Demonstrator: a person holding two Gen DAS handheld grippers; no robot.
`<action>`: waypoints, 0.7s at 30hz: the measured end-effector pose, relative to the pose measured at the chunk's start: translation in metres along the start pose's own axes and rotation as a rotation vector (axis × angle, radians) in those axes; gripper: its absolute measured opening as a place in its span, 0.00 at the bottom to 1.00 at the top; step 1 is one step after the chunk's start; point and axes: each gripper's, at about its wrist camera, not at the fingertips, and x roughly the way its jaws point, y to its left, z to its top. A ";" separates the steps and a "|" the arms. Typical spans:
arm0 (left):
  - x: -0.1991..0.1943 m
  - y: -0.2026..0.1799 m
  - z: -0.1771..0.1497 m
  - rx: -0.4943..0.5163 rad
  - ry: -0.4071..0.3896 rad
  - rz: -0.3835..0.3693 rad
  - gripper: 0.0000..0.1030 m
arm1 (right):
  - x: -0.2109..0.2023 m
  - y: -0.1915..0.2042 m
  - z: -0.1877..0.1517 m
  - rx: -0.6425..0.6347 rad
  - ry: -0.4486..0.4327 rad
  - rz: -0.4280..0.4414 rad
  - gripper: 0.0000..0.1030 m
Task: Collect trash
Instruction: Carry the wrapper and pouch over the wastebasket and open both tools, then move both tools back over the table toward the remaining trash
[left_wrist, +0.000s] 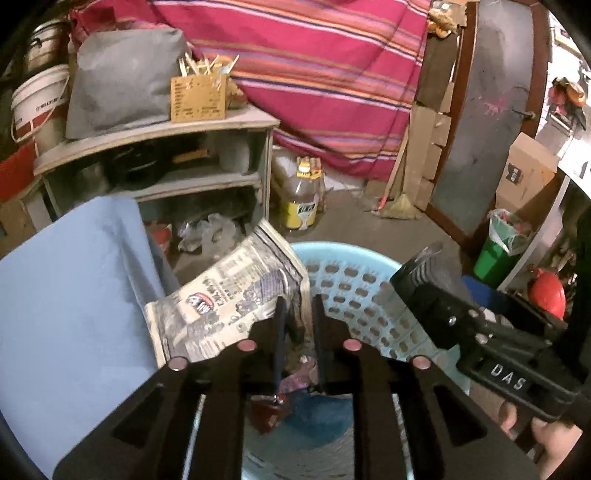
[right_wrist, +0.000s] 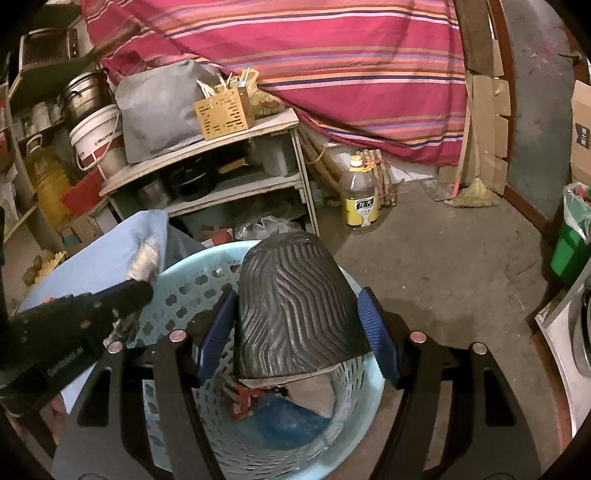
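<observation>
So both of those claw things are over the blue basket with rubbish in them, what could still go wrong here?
The silver wrapper is pinched only at one edge by the left gripper, and most of it hangs outside the basket rim, so it may drop onto the blue cloth.

The dark ridged piece sits loosely between the right gripper's open fingers; it looks wide and could tip over the rim.

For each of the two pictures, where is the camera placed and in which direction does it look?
Left wrist: on the left hand-held gripper, facing down-forward at its printed wrapper over the blue basket; a hand shows.
Right wrist: on the right hand-held gripper, facing down-forward at a ribbed dark sole-like piece.
Shared: basket, shelf, oil bottle.
</observation>
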 end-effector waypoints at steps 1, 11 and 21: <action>-0.001 0.001 -0.001 -0.004 0.000 0.002 0.20 | 0.001 0.000 0.000 0.000 0.001 0.002 0.65; -0.039 0.027 -0.003 -0.022 -0.058 0.071 0.69 | 0.004 0.010 0.002 0.002 0.004 0.023 0.66; -0.110 0.082 -0.019 -0.050 -0.149 0.211 0.91 | -0.006 0.048 0.009 -0.013 -0.039 0.013 0.93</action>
